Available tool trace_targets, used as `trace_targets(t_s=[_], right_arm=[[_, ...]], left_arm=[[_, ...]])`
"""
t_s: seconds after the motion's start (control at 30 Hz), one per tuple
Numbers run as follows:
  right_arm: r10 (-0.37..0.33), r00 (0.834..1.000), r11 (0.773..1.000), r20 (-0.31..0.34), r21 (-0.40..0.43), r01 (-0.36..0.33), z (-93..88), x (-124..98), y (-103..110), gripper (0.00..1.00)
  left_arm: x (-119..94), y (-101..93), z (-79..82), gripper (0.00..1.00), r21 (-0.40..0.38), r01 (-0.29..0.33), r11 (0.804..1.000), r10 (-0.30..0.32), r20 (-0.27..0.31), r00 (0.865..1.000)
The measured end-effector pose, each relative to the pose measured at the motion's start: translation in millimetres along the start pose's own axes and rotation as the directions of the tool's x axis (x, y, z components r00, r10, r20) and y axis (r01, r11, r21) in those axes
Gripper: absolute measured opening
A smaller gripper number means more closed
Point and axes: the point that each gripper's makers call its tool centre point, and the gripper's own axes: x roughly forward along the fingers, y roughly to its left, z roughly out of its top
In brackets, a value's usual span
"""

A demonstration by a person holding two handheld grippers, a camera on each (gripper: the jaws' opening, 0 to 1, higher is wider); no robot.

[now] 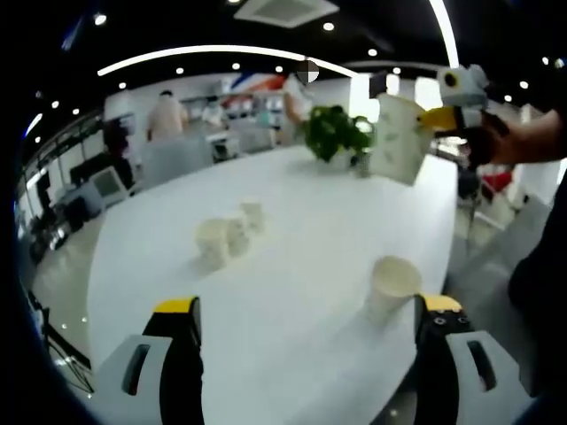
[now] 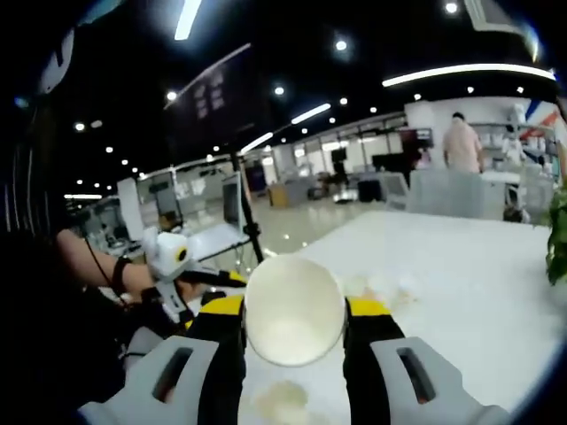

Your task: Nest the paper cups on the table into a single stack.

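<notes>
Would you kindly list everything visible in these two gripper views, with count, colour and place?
Held paper cup: one, white, clamped between the right gripper's jaws, mouth facing its camera; in the left gripper view it hangs above the table's far end.
Upright paper cup: one, white, near the table edge by the left gripper.
Grouped paper cups: about three, white, mid-table; exact count unclear.
Table: one, white, long with rounded ends.
Potted plant: one, green, far end of the table.
People: a few, standing in the background.
Left gripper: grey with yellow tips, jaws apart, empty.
Right gripper: grey with yellow tips.
</notes>
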Motion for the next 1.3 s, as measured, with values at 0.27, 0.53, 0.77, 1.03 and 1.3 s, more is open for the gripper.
trace_targets(t_s=[0.27,0.53,0.77,1.03,1.3], right_arm=[[0.011,0.999,1.000,-0.045,-0.018,-0.012,-23.5,4.4,10.7,0.39],[0.012,0.994,0.995,-0.109,-0.097,-0.023,-48.1,11.4,18.5,0.39],[0.022,0.988,0.997,-0.151,-0.074,-0.033,-76.3,20.7,20.7,0.39],[0.023,0.977,0.993,-0.212,-0.106,-0.046,-100.2,26.8,21.9,0.39],[0.031,0.967,0.992,-0.251,-0.109,-0.060,-115.3,32.3,23.3,0.39]], left_arm=[[-0.7,-1.5,0.0,1.00,0.001,-0.002,1.000,0.002,-0.001,1.000],[-2.9,-2.3,-2.7,1.00,-0.010,-0.008,1.000,0.008,-0.006,1.000],[-5.7,-2.9,-5.6,1.00,-0.014,-0.014,1.000,0.014,-0.009,1.000],[-6.9,-4.3,-8.5,1.00,-0.016,-0.011,1.000,0.011,-0.015,1.000],[-8.3,-3.9,-10.7,1.00,-0.024,-0.015,1.000,0.014,-0.017,1.000]])
